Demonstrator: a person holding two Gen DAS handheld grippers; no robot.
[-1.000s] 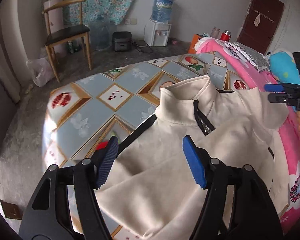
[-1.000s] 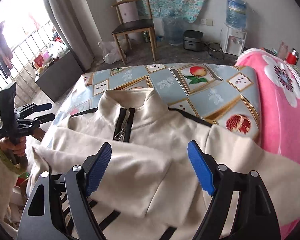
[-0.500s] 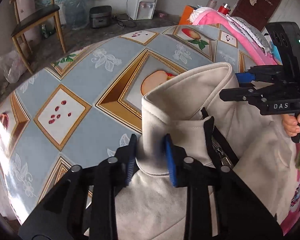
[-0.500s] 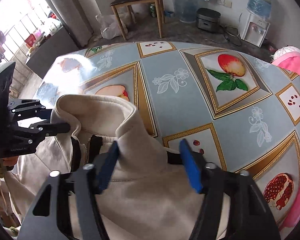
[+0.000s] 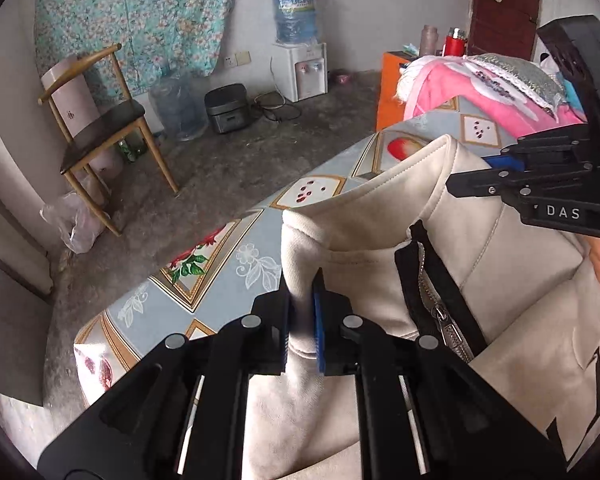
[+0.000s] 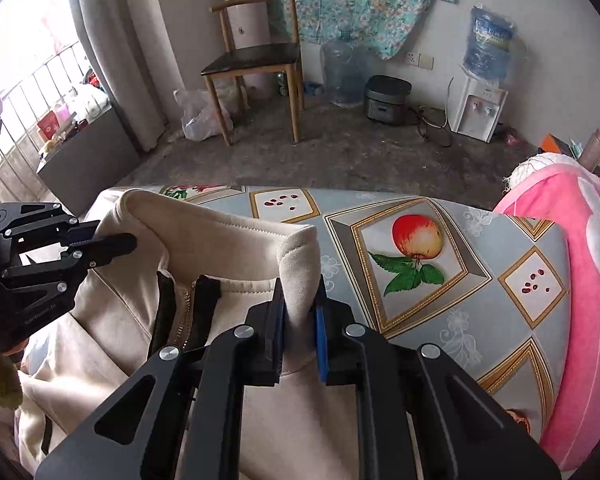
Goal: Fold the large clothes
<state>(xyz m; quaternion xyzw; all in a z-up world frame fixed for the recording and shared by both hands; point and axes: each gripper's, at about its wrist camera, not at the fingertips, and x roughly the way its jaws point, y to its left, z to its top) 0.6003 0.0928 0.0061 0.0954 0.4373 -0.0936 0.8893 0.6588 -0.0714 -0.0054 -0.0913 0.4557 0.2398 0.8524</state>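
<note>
Closing now, left tongs (image 5: pixel 301 316) pinch the cream jacket (image 5: pixel 380 248) collar's left side; a second ago they were spread. Right tongs (image 6: pixel 300 312) likewise, closing on its right side.

You've got a cream, soft matt fleece-like pullover (image 5: pixel 480 264) with a silvery metal zip (image 5: pixel 440 312) between black cloth strips. Your left gripper (image 5: pixel 301 320), matt black plastic with shiny metal pins and blue ribbed pads, is closing on that cloth. Under it there's a smooth printed fruit-pattern bedsheet (image 6: pixel 460 280); at two o'clock, a fuzzy pink blanket (image 6: pixel 580 280). The floor is rough bare concrete (image 6: pixel 360 160).
</note>
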